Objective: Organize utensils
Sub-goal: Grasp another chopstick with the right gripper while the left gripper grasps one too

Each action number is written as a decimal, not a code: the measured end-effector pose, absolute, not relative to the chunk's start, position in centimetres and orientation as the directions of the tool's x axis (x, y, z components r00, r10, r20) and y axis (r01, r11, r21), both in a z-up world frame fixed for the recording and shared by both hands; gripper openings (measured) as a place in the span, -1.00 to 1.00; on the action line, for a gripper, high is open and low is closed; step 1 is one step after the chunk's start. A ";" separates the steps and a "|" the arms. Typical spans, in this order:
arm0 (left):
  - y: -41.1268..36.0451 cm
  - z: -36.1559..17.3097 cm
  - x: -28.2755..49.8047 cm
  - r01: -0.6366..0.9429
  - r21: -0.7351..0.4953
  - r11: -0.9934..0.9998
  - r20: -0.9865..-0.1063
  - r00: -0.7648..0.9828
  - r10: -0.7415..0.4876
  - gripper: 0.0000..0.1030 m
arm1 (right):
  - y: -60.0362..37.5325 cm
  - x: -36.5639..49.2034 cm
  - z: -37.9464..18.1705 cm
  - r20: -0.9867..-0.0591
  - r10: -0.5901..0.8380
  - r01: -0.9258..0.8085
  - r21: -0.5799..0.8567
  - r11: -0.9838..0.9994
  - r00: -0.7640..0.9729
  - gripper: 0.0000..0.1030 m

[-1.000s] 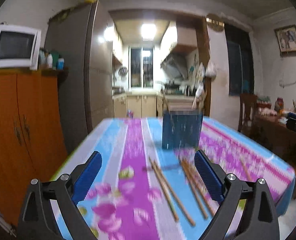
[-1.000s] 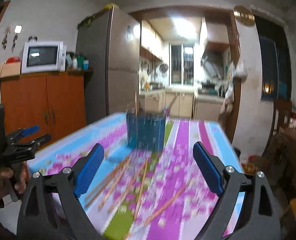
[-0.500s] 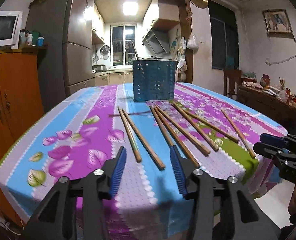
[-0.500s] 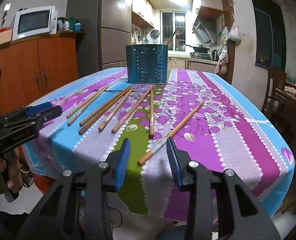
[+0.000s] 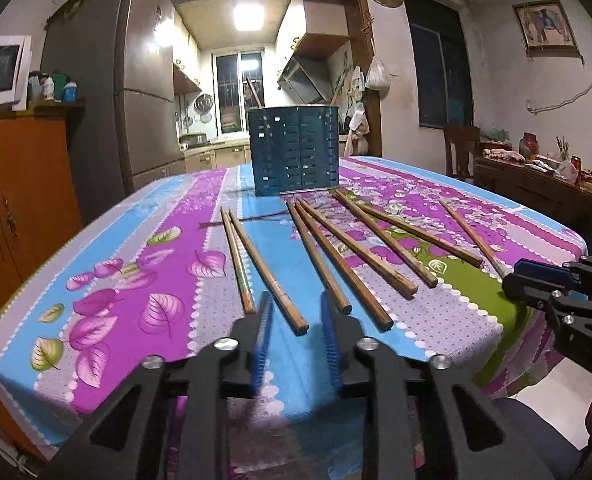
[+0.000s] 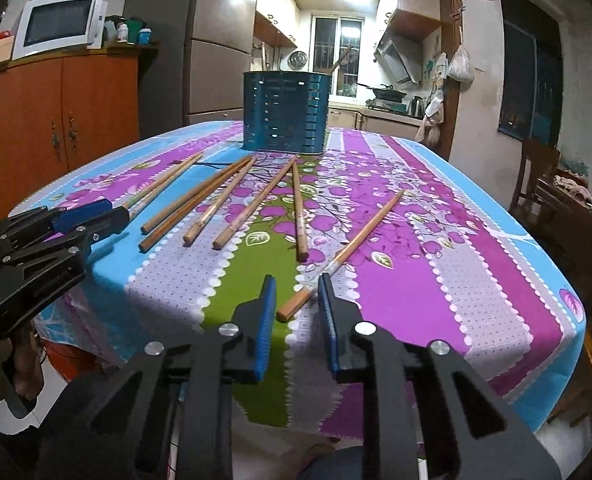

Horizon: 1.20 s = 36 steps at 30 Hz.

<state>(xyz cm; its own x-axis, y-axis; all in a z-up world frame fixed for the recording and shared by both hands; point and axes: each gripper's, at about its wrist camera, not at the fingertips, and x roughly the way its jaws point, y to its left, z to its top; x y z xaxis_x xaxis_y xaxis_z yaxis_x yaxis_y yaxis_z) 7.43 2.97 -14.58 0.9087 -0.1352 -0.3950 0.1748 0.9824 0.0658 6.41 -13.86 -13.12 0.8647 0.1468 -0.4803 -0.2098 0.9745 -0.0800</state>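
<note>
Several wooden chopsticks (image 5: 336, 248) lie fanned out on the flowered tablecloth (image 5: 136, 280), also seen in the right wrist view (image 6: 232, 196). A blue perforated utensil holder (image 5: 295, 150) stands upright behind them, with a few sticks in it; it shows in the right wrist view (image 6: 285, 113) too. My left gripper (image 5: 296, 312) is open a little, empty, low at the table's near edge, just short of the near chopstick ends. My right gripper (image 6: 295, 292) is open a little, with the butt of the rightmost chopstick (image 6: 344, 252) lying between its tips, not clamped.
An orange cabinet (image 6: 56, 120) with a microwave (image 6: 58, 24) and a fridge (image 5: 96, 92) stand left of the table. A chair (image 5: 462, 148) and a cluttered sideboard (image 5: 544, 184) stand at the right. The table's front edge (image 6: 336, 380) lies just under both grippers.
Both grippers have come down and in toward the table's near edge and have narrowed from wide open to a small gap. The chopsticks have not moved.
</note>
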 end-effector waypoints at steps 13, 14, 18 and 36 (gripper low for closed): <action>2.1 -15.2 8.1 0.118 0.069 0.991 -0.391 0.917 -0.082 -0.69 | -16.5 6.9 -13.2 -0.475 0.040 -0.094 -0.090 0.992 0.879 -0.66; 2.0 -15.3 8.1 0.105 0.073 0.992 -0.384 0.921 -0.069 -0.57 | -16.5 6.8 -13.2 -0.474 0.038 -0.090 -0.088 0.992 0.880 -0.66; 1.9 -15.5 8.2 0.083 0.087 0.993 -0.359 0.932 -0.046 -0.50 | -16.4 6.8 -13.3 -0.470 0.029 -0.079 -0.088 0.993 0.882 -0.66; 2.4 -14.6 8.2 0.049 0.096 0.994 -0.313 0.950 -0.016 -0.85 | -17.5 6.4 -12.3 -0.421 0.033 -0.070 -0.073 0.995 0.907 -0.89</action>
<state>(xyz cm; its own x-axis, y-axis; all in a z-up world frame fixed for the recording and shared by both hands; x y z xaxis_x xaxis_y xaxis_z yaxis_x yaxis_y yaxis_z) 8.22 2.39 -14.60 0.9495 -0.0165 -0.3133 0.0488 0.9942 0.0957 6.37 -17.52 -12.30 0.9066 0.0327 -0.4207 -0.0700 0.9948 -0.0735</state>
